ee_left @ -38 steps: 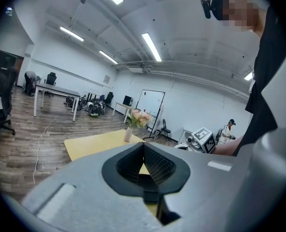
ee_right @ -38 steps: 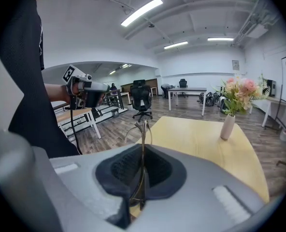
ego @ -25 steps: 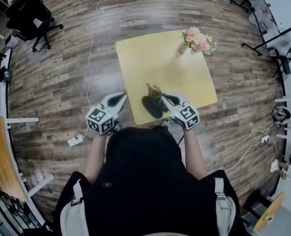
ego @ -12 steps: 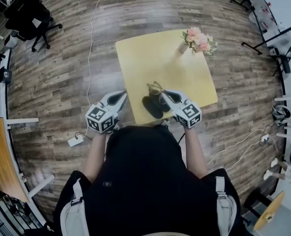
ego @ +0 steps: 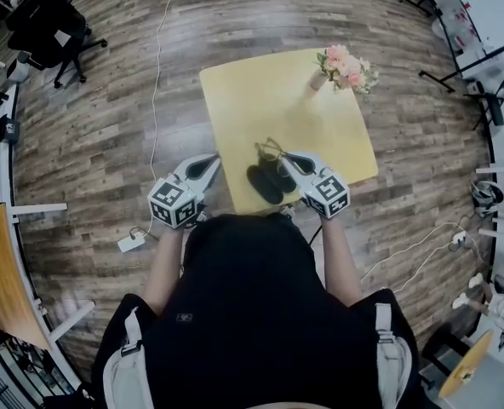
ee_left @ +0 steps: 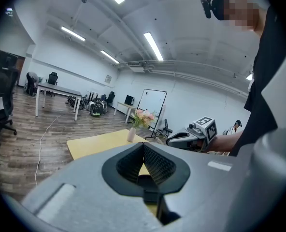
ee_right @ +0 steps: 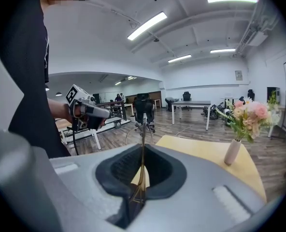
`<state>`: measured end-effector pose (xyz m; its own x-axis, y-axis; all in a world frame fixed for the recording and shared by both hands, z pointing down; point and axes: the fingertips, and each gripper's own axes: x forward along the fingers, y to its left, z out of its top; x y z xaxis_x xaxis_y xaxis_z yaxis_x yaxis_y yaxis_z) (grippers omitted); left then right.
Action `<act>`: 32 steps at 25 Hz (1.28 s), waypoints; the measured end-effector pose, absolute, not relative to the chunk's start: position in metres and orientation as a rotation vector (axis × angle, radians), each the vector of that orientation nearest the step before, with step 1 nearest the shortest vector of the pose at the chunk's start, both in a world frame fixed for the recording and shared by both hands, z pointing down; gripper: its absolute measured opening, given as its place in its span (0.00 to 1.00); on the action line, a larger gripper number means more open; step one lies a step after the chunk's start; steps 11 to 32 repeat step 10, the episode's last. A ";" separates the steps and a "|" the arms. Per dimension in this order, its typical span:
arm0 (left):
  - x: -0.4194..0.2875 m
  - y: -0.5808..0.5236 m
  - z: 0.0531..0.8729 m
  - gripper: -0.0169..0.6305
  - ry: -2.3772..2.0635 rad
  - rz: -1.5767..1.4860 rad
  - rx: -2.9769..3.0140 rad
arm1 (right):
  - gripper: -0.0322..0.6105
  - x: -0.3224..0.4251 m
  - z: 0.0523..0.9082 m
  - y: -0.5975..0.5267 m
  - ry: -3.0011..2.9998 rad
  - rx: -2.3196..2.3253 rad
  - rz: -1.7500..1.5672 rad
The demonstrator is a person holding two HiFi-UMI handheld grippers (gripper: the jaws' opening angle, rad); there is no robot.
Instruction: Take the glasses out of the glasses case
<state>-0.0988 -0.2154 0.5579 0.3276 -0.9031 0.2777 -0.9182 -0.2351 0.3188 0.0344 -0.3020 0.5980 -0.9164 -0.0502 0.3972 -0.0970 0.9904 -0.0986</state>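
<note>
left gripper (ego: 208, 168): jaws together, empty, beside table (ego: 260, 100) | right gripper (ego: 289, 161): clamped on glasses (ego: 271, 150), over glasses case (ego: 264, 186)

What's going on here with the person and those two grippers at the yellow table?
A person works at the yellow table with a gripper in each hand. The right gripper is shut on thin-framed glasses, held just beyond the dark glasses case, which lies open near the table's front edge. The left gripper is shut and empty, off the table's left side.
</note>
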 end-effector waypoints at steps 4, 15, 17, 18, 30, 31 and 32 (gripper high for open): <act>-0.101 -0.217 0.557 0.04 -1.601 0.054 2.182 | 0.08 0.032 0.599 -0.302 -2.726 0.107 0.163; -0.099 -0.218 0.557 0.04 -1.595 0.056 2.185 | 0.08 0.033 0.605 -0.300 -2.711 0.105 0.159; -0.099 -0.218 0.557 0.04 -1.595 0.056 2.185 | 0.08 0.033 0.605 -0.300 -2.711 0.105 0.159; -0.099 -0.218 0.557 0.04 -1.595 0.056 2.185 | 0.08 0.033 0.605 -0.300 -2.711 0.105 0.159; -0.099 -0.218 0.557 0.04 -1.595 0.056 2.185 | 0.08 0.033 0.605 -0.300 -2.711 0.105 0.159; -0.099 -0.218 0.557 0.04 -1.595 0.056 2.185 | 0.08 0.033 0.605 -0.300 -2.711 0.105 0.159; -0.099 -0.218 0.557 0.04 -1.595 0.056 2.185 | 0.08 0.033 0.605 -0.300 -2.711 0.105 0.159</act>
